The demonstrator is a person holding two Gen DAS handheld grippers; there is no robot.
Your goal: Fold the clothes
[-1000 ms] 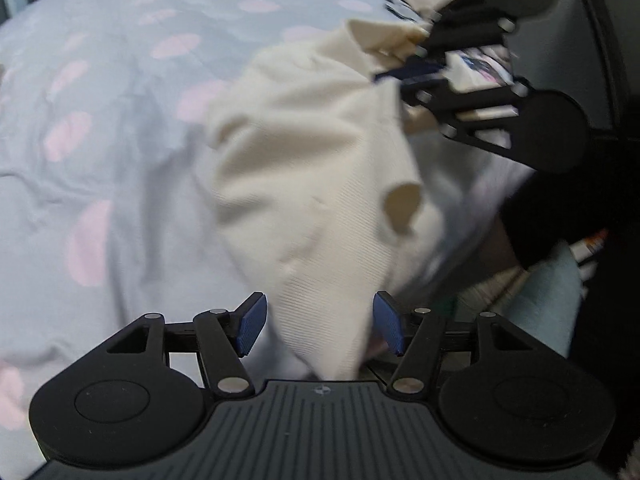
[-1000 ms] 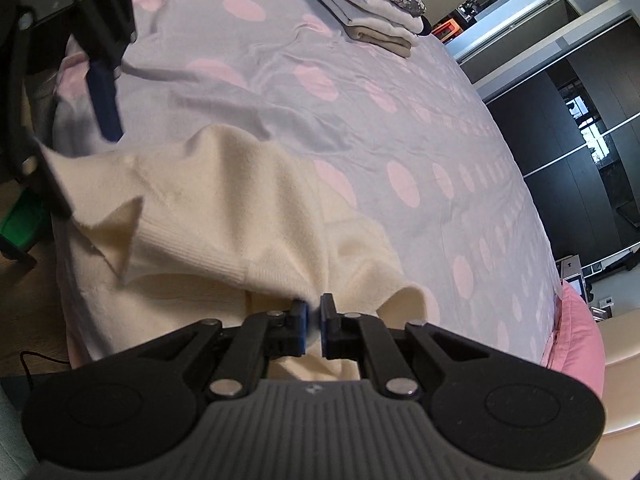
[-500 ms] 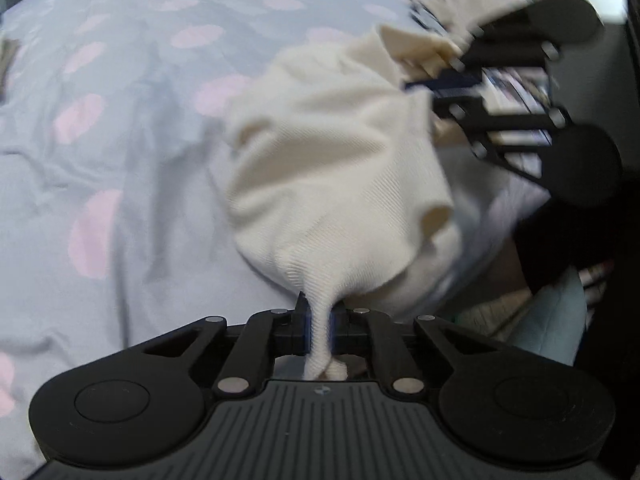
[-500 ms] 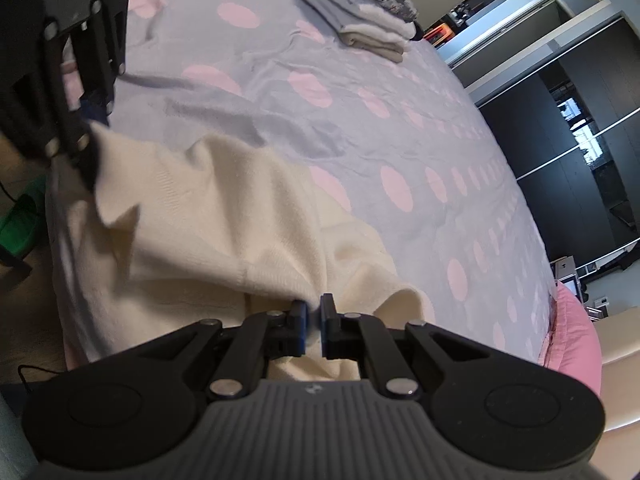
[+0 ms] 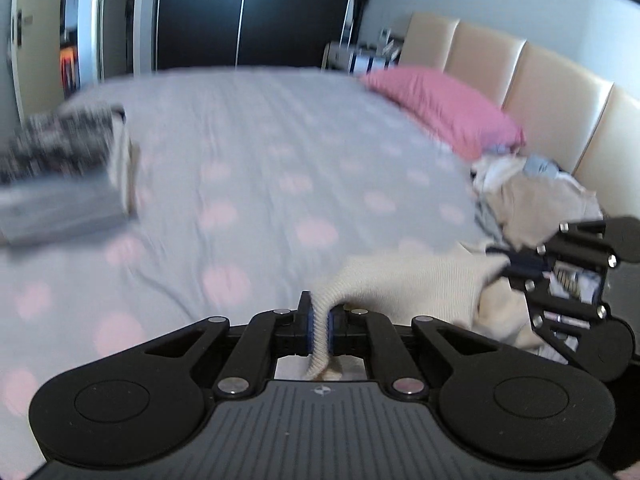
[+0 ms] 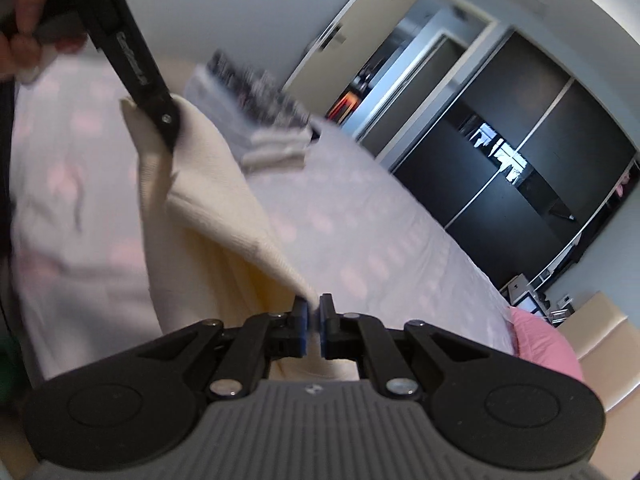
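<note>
The cream sweater (image 5: pixel 404 280) hangs stretched between both tools above the bed (image 5: pixel 248 184) — left tool (image 5: pixel 319 322) pinching one edge, right tool (image 6: pixel 314 320) pinching another, seemingly a hem, though blur hides detail.

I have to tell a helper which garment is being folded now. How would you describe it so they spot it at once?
Look at the bed with the grey, pink-dotted cover. At its near edge a cream knit garment hangs stretched between the left gripper and the right gripper, both shut on its edge. Unlike the folded stack and the loose pile, it is held up.
</note>
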